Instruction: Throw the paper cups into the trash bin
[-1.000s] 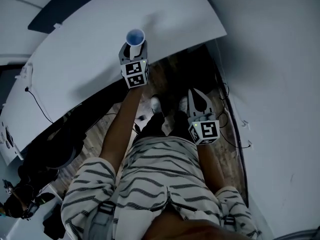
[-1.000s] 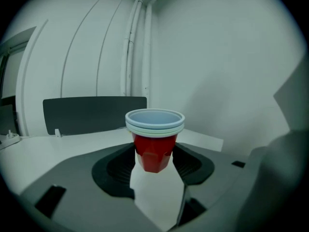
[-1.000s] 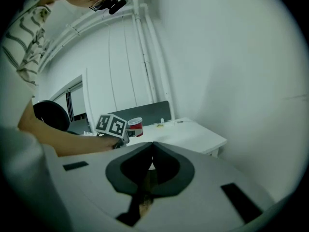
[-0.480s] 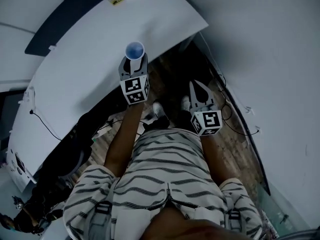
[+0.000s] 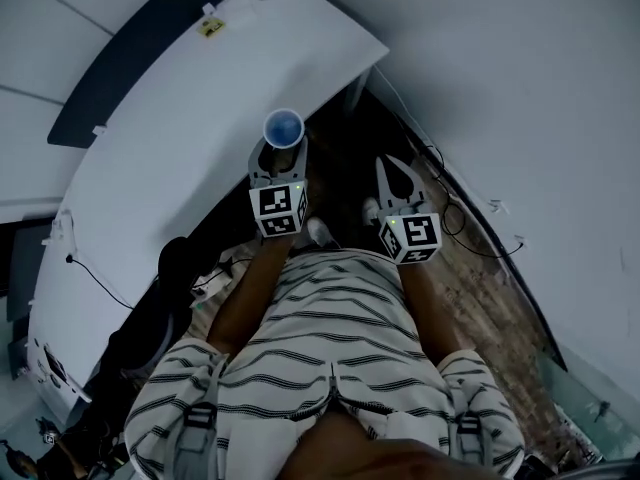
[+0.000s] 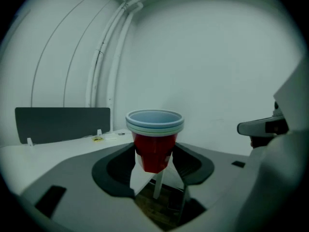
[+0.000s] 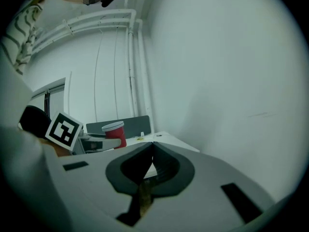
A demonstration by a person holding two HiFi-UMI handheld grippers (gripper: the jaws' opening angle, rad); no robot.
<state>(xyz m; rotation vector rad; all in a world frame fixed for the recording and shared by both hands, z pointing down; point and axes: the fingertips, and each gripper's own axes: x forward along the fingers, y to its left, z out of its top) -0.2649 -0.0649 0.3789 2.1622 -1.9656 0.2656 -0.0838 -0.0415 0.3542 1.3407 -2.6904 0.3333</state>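
Fingers (image 6: 140,175) of the left gripper (image 6: 154,154) press from both sides on the lower body of a stack of paper cups (image 6: 154,141). We see the stack upright, mouth upward, with several pale rims nested one above another over a red wall. We note that the jaws stand fairly wide, spread by the girth of the cups, and that the base of the stack hangs between them, with wooden floor (image 5: 470,288) visible below.

From the head view, the round mouth of the stack appears against the near edge of a white table (image 5: 170,158), where the tabletop gives way to the floor. A dark partition (image 6: 63,123) stands along the table's far side, well behind the cups.

Jaws of the right gripper (image 7: 153,148) meet tip to tip, and we find nothing between them. In the head view this gripper lies just to the right of the left one, apart from it and over the floor. Both point away from the person, whose striped shorts (image 5: 330,358) fill the lower frame.

The right gripper view catches the left gripper's marker cube (image 7: 63,128) at its left, with the red stack just beyond it. White pipes (image 7: 133,62) climb the wall (image 7: 227,81) behind.
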